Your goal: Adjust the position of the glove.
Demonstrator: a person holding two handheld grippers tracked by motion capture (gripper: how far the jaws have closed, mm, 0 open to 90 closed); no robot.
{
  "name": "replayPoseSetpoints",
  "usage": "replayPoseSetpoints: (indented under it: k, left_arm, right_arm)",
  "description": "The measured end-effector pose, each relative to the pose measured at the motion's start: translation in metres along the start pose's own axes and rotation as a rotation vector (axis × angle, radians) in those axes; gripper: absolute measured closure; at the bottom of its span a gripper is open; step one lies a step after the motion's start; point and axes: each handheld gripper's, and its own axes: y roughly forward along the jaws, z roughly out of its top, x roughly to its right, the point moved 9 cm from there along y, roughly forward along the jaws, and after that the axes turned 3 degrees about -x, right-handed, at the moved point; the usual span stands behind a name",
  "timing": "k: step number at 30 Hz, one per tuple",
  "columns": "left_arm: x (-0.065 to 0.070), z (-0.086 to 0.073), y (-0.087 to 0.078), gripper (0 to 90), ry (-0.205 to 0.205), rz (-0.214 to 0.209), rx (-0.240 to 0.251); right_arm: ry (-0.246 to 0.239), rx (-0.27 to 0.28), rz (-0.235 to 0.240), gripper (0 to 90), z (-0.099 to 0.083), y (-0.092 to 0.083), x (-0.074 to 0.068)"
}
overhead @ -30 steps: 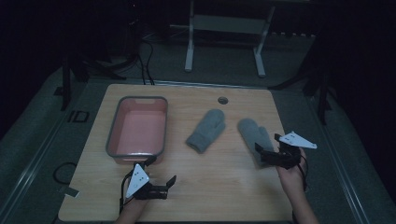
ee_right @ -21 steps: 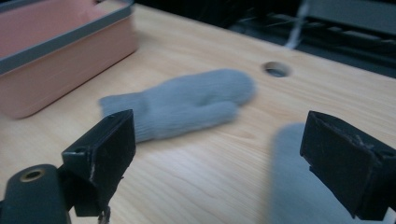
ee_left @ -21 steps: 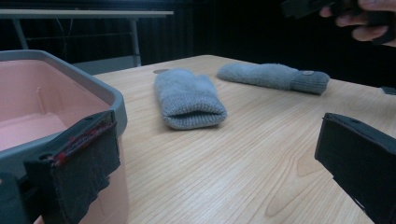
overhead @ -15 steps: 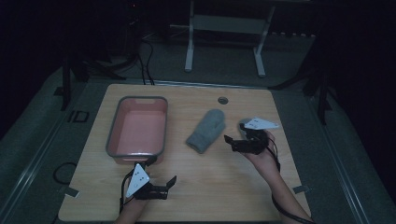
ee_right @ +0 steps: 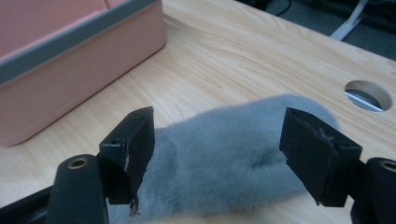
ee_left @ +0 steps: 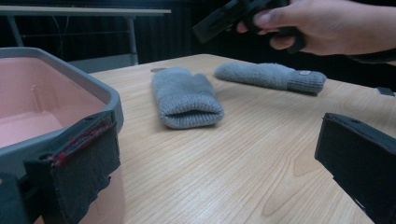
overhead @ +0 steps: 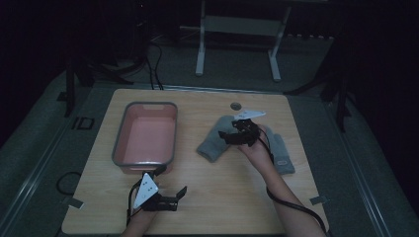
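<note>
Right now the right hand-held gripper (overhead: 228, 138) hovers over the nearer grey mitten (overhead: 216, 139), which lies flat on the wooden surface (overhead: 217, 197) just right of the pink tub (overhead: 145, 137). Its jaws have just been closing, yet in the right gripper view they stand apart on either side of the mitten's fuzzy rounded end (ee_right: 224, 158), with a gap between each pad and the wool, so nothing is clamped. The person's right hand (overhead: 257, 148) holds the tool from behind, and its black cable trails back along the forearm.

A second grey mitten (overhead: 281, 155) lies further right, partly under that hand, its cuff carrying a small tag; the left gripper view shows it beyond the first mitten (ee_left: 184, 98), the two apart.

Down at the near edge, the left hand-held gripper (overhead: 177, 197) rests low with its jaws spread wide and nothing between them, one jaw sitting just beside the grey-rimmed corner of the tub (ee_left: 70, 93). A round grommet hole (overhead: 236, 105) sits near the far edge of the surface.
</note>
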Motion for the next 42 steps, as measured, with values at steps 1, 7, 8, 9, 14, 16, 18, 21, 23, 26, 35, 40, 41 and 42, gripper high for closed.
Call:
replayPoseSetpoints:
  k: [1, 7, 8, 9, 14, 16, 18, 21, 23, 26, 35, 40, 41, 42]
  left_arm:
    - [0.0, 0.0, 0.0, 0.2, 0.0, 0.0, 0.0]
    - [0.0, 0.0, 0.0, 0.2, -0.004, -0.004, -0.002]
    - [0.0, 0.0, 0.0, 0.2, -0.003, -0.005, -0.002]
    - [0.0, 0.0, 0.0, 0.2, -0.002, -0.005, -0.001]
    - [0.0, 0.0, 0.0, 0.2, 0.0, -0.004, -0.004]
    - [0.0, 0.0, 0.0, 0.2, -0.003, -0.007, -0.004]
    - [0.0, 0.0, 0.0, 0.2, -0.002, -0.008, -0.004]
    - [0.0, 0.0, 0.0, 0.2, -0.003, -0.01, -0.004]
    - [0.0, 0.0, 0.0, 0.2, -0.004, -0.008, -0.004]
    - [0.0, 0.0, 0.0, 0.2, -0.005, -0.009, -0.005]
    - [0.001, 0.0, 0.0, 0.2, -0.006, -0.013, -0.006]
    - [0.001, 0.0, 0.0, 0.2, -0.004, -0.01, -0.005]
    - [0.001, 0.0, 0.0, 0.2, -0.002, -0.009, -0.007]
    - [0.001, 0.0, 0.0, 0.2, -0.003, -0.008, -0.006]
  right_arm:
    - [0.001, -0.012, -0.003, 26.4, 0.001, 0.005, 0.001]
    - [0.016, -0.1, -0.013, 26.3, -0.005, 0.036, 0.01]
    - [0.012, -0.123, -0.014, 26.4, -0.007, 0.041, 0.011]
    - [0.018, -0.147, -0.013, 26.4, -0.009, 0.047, 0.012]
    - [0.029, -0.186, -0.022, 26.4, -0.013, 0.063, 0.017]
    - [0.036, -0.193, -0.023, 26.3, -0.014, 0.066, 0.018]
    - [0.031, -0.217, -0.045, 26.3, -0.022, 0.075, 0.021]
    - [0.01, -0.238, -0.043, 31.5, -0.033, 0.081, 0.021]
    - [0.007, -0.238, -0.044, 39.5, -0.034, 0.081, 0.022]
    - [-0.018, -0.234, -0.041, 55.2, -0.035, 0.08, 0.022]
    - [-0.082, -0.207, 0.0, 78.6, -0.025, 0.065, 0.013]
    - [-0.141, -0.16, 0.027, 78.9, -0.013, 0.036, 0.011]
    - [-0.145, -0.157, 0.036, 78.9, -0.012, 0.029, 0.01]
    - [-0.155, -0.152, 0.048, 78.9, -0.01, 0.021, 0.008]
